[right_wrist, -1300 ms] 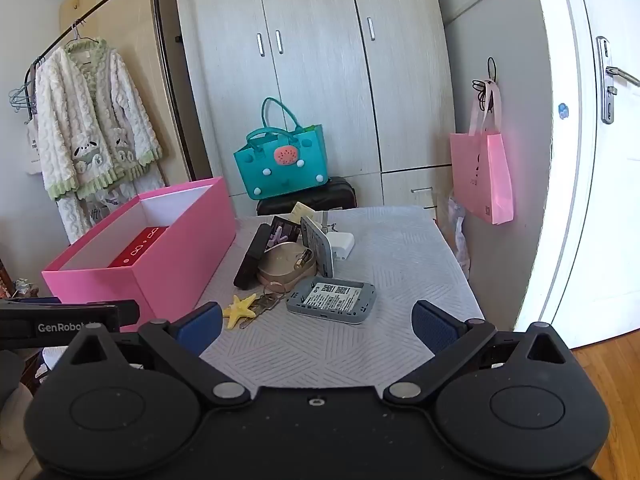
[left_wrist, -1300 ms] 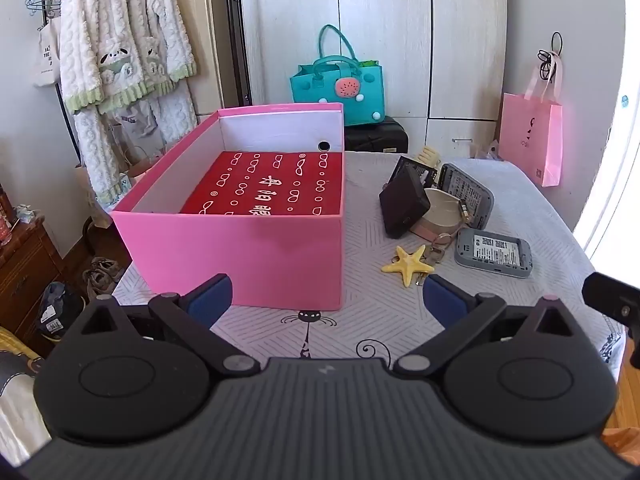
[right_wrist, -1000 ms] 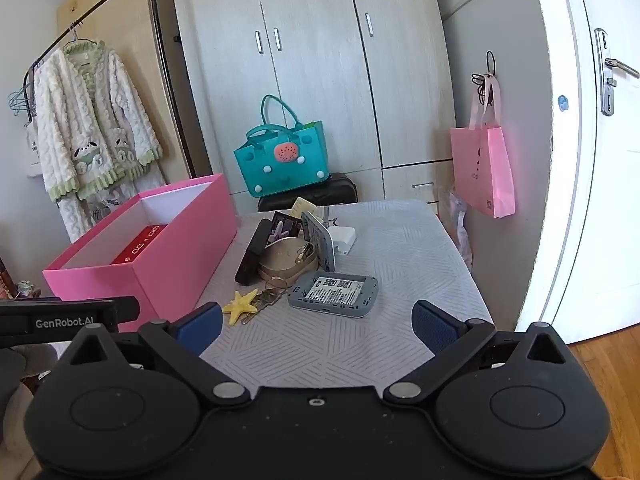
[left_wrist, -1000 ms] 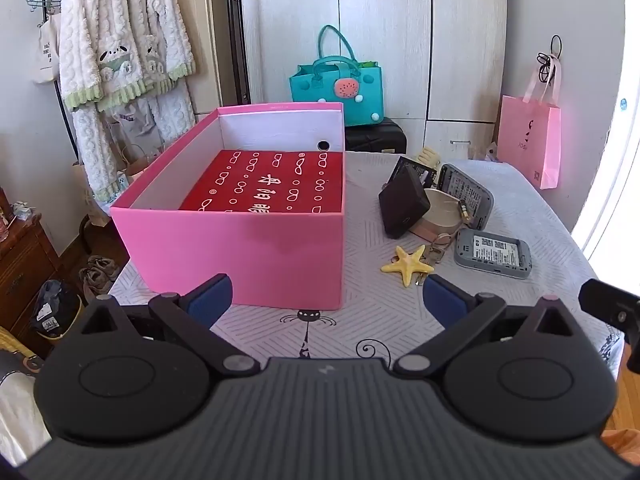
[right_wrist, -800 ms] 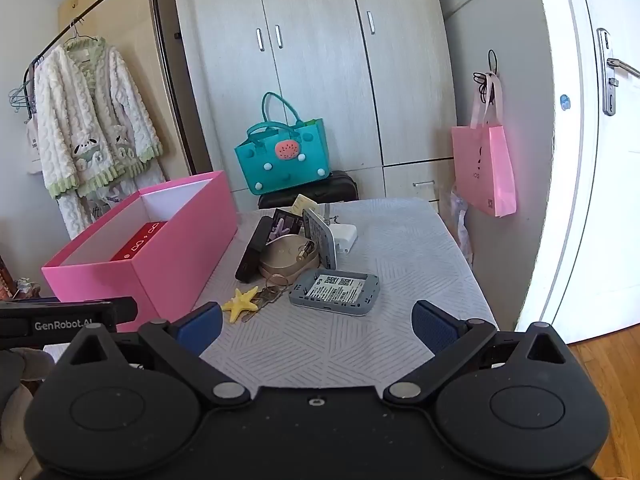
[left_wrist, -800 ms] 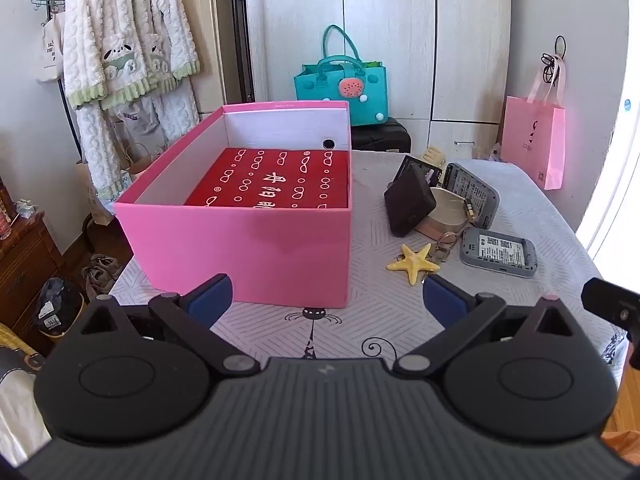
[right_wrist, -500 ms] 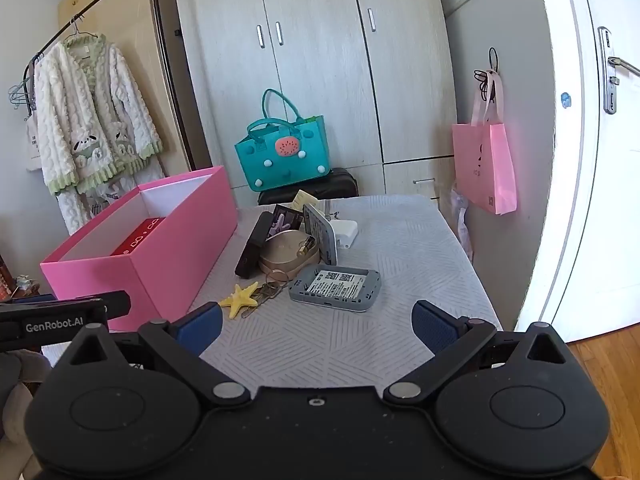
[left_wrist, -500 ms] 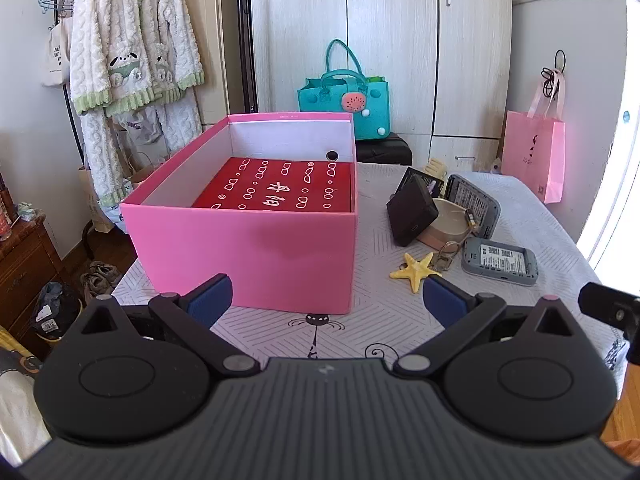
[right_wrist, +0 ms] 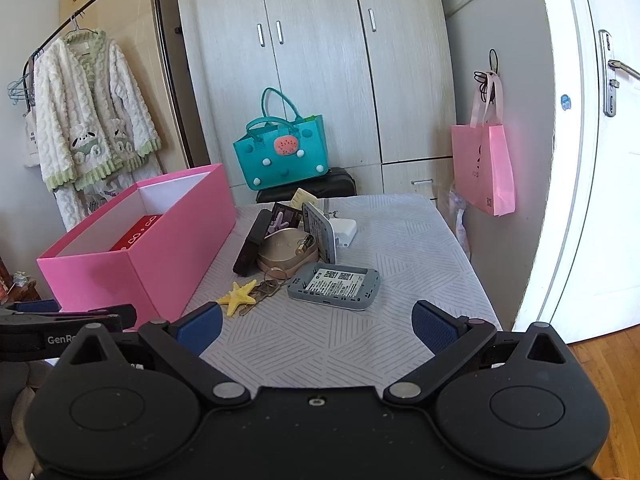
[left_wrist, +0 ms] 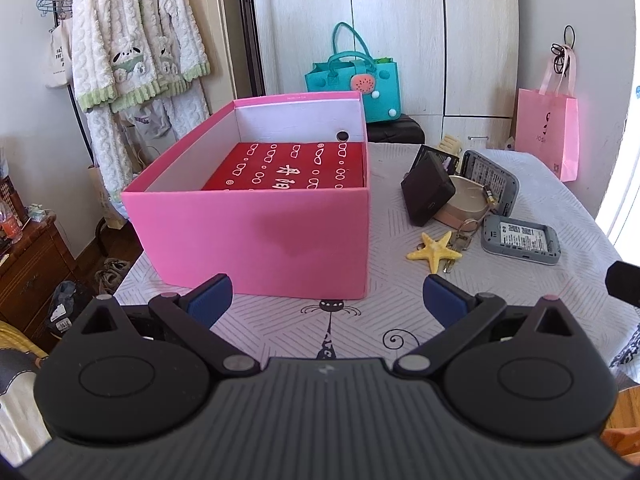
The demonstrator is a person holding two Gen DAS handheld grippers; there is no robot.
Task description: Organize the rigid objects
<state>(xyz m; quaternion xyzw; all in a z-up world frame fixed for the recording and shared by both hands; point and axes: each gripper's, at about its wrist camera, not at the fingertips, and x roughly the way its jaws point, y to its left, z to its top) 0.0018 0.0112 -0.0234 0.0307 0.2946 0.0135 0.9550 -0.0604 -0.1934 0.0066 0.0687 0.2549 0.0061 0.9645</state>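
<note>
On table (left_wrist: 400, 332), near left corner: one pink box (left_wrist: 256, 232), one red box (left_wrist: 292, 168) inside. Near right edge, clustered: two grey cases, one flat (right_wrist: 334, 285), one upright (right_wrist: 318, 232); one black wallet (left_wrist: 428, 190); one round tin (right_wrist: 286, 254); one star (left_wrist: 435, 250); one key bunch (right_wrist: 270, 286). Both grippers, left (left_wrist: 326, 300) and right (right_wrist: 314, 326), have backed off slightly; fingers spread, empty. Nothing sorted yet; first pick pending.
</note>
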